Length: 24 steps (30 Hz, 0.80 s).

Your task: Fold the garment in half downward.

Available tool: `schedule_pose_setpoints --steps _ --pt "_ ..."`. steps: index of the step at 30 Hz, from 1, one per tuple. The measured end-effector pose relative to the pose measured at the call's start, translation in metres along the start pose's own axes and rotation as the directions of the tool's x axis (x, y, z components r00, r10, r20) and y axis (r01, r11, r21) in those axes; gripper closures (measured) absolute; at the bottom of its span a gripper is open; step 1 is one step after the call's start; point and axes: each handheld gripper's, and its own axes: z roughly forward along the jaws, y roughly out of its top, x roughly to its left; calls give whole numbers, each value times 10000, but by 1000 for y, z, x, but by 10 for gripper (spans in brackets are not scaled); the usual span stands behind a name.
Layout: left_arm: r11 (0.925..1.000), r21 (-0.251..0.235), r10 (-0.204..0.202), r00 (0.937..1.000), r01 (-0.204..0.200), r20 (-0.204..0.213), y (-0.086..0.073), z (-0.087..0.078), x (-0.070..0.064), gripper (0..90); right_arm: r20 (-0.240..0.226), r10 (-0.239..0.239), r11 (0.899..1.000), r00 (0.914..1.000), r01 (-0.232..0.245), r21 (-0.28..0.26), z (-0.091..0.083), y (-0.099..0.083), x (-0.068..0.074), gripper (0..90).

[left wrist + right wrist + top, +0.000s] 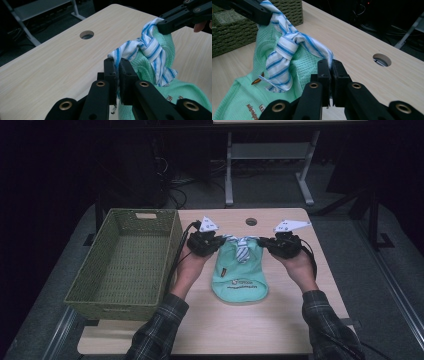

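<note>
Lying near the middle of the wooden table (295,320), a small mint-green garment (241,282) is spreading its lower part flat on the top while its upper edge is being lifted between the two tools. A white collar with blue stripes (242,245) is running along that upper edge, knotted in the middle like a little tie, with its loose ends hanging down over the green knit. Dark lettering is showing across the lower part of the garment, and a small brown mark is sitting on the knit beside the knot.

In the left gripper view, the left gripper (118,75) is pinching one end of the striped collar, its jaws pressed together on the cloth with hardly any gap between them. In the right gripper view, the right gripper (330,75) is doing the same at the other end, jaws closed tight on the striped fabric. Each hand is gripping its tool from behind, and plaid sleeves are coming in from the near edge.

A woven green basket (125,262) is standing just beside the left hand, at the table's left side. A round hole (251,221) is sitting in the tabletop beyond the garment, near the far edge
</note>
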Motion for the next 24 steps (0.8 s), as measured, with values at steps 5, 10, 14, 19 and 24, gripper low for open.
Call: schedule_pose_setpoints --steps 5,10,14,19,24 --pt "9997 -129 223 9997 -223 -44 -10 -5 -11 853 -70 237 9994 9997 -239 -268 -2 -14 8 865" --pt "9989 -168 424 9990 -427 -157 -22 -8 -22 850 -53 194 9992 9998 -195 -359 -3 -25 19 865" --pt "9971 -49 760 9969 -761 -179 -32 -9 -29 845 -91 187 9994 9998 -190 -301 -3 -36 26 864" --pt "9976 136 685 9976 -685 62 -42 -10 -34 844 -209 147 9997 9997 -151 -171 0 -48 31 864" --pt "9971 247 708 9973 -713 202 -48 -11 -38 843 -267 148 9998 9995 -151 -133 1 -54 34 864"
